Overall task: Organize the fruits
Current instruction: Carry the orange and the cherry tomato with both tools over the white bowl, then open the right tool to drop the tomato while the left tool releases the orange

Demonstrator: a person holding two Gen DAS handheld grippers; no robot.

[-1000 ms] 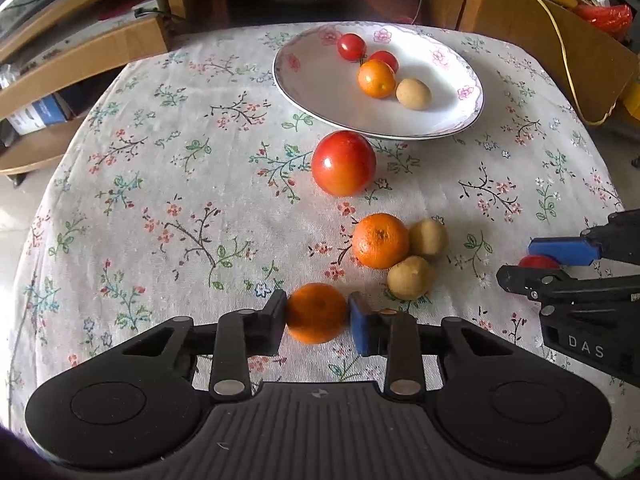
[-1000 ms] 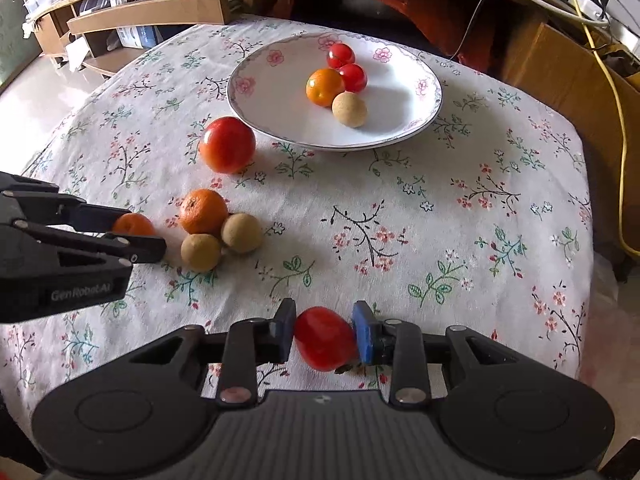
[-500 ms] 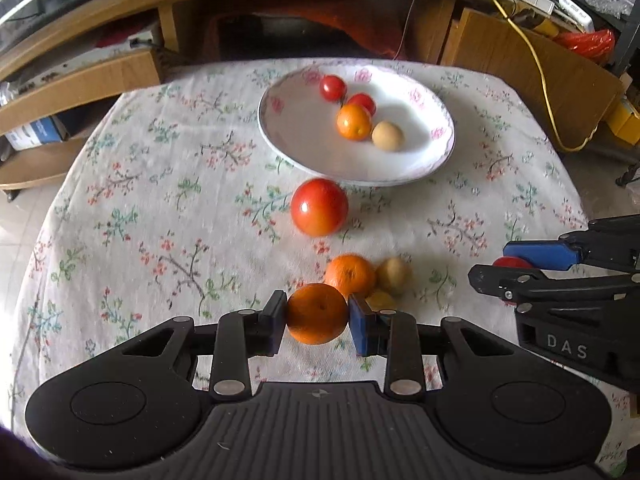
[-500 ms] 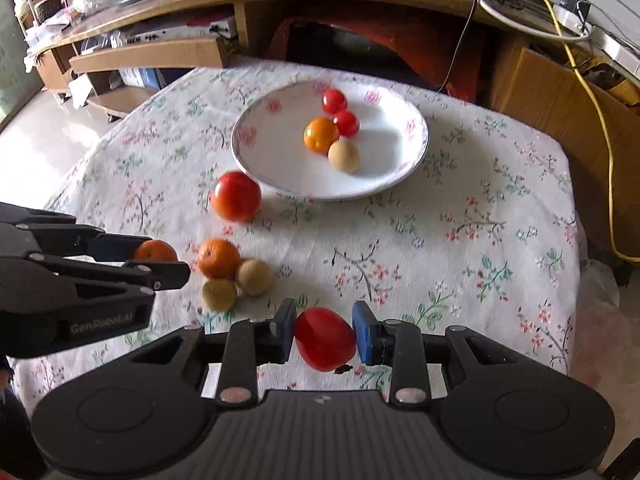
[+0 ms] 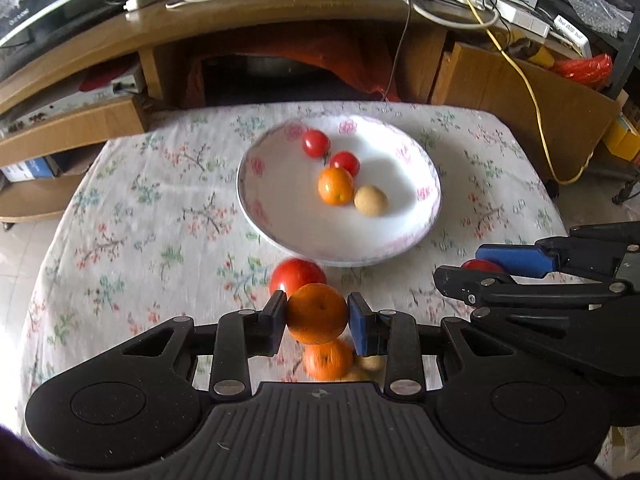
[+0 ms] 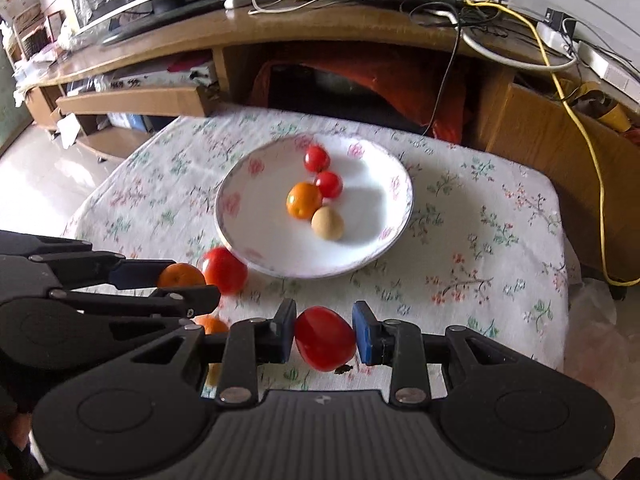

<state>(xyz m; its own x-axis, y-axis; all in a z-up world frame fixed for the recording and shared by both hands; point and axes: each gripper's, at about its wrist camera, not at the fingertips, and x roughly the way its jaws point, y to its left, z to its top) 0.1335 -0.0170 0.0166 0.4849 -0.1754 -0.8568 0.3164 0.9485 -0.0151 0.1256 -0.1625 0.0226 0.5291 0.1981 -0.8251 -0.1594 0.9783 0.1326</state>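
My left gripper (image 5: 317,317) is shut on an orange (image 5: 317,313), held above the flowered tablecloth. My right gripper (image 6: 324,336) is shut on a red tomato (image 6: 325,338), also lifted. A white flowered plate (image 5: 280,216) ahead holds two small tomatoes (image 5: 316,143), a small orange (image 5: 335,185) and a tan round fruit (image 5: 371,200). A big red tomato (image 5: 298,273) lies just before the plate. Another orange (image 5: 328,360) and tan fruits (image 5: 370,362) lie below my left fingers, partly hidden. The left gripper (image 6: 176,280) shows at the left of the right wrist view.
The table (image 6: 480,248) wears a white floral cloth and ends close behind the plate. Beyond stands a wooden TV unit (image 5: 280,32) with cables, a yellow cord (image 6: 580,128) and a cardboard panel (image 5: 520,92) at the right. Floor shows at the left.
Both grippers have risen and drawn back with their fruit. The plate and loose fruits now look smaller and lower in both views. The grips have not changed.
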